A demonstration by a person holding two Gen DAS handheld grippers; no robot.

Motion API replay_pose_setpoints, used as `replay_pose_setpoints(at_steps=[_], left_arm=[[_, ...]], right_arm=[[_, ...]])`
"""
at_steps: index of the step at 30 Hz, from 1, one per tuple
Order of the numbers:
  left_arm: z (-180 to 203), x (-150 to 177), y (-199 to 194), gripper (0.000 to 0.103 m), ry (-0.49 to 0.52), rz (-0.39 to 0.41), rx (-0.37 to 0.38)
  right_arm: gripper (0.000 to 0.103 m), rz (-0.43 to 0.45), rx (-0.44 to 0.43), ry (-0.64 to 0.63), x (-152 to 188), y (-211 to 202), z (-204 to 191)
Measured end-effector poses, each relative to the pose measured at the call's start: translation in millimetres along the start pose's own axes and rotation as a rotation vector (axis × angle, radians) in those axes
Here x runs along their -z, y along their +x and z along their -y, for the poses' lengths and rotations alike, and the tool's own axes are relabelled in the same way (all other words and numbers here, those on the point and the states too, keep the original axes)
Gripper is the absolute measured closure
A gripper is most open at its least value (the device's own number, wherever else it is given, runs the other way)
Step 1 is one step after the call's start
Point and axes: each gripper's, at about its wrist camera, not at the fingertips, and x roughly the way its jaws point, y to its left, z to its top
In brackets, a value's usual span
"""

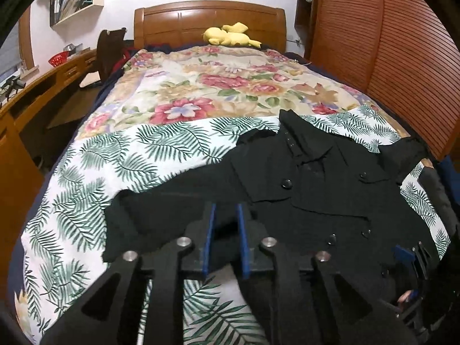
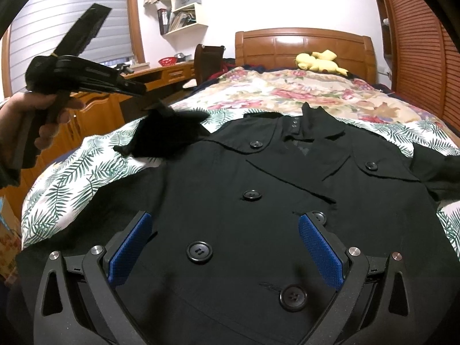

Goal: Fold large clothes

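A black double-breasted coat (image 2: 258, 201) is spread front-up on a bed (image 1: 172, 109), over a palm-leaf sheet (image 1: 95, 178), its collar toward the wooden headboard (image 1: 210, 20). The right gripper (image 2: 227, 247) is held just above the coat's buttoned front, its blue-padded fingers (image 2: 130, 248) wide apart. The left gripper (image 1: 225, 224) is seen near the coat's left sleeve (image 1: 172, 201), its fingers nearly together with a narrow gap; nothing is clamped. A yellow plush toy (image 1: 228, 36) is seen by the headboard.
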Motion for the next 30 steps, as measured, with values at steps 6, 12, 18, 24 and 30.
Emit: replay_pose_setpoints(at_steps=[6, 12, 18, 24, 30], left_arm=[[-33.0, 8.2, -2.8, 0.068, -0.032, 0.011, -0.044], [-83.2, 37.3, 38.5, 0.066, -0.081, -0.072, -0.157], [-128.3, 69.6, 73.9, 0.065, -0.169, -0.138, -0.211], [-153.6, 86.0, 91.3, 0.065, -0.246, -0.162, -0.197], [-156.0, 88.4, 95.8, 0.065, -0.314, -0.128, -0.202]], right_arm=[[0.0, -0.006, 0.001, -0.004, 0.2, 1.4, -1.4], [0.0, -0.006, 0.001, -0.005, 0.3, 1.5, -2.1], [0.0, -0.012, 0.001, -0.008, 0.5, 2.7, -2.1], [0.0, -0.018, -0.001, -0.008, 0.7, 4.2, -2.9], [0.0, -0.02, -0.002, -0.007, 0.9, 4.8, -3.1]])
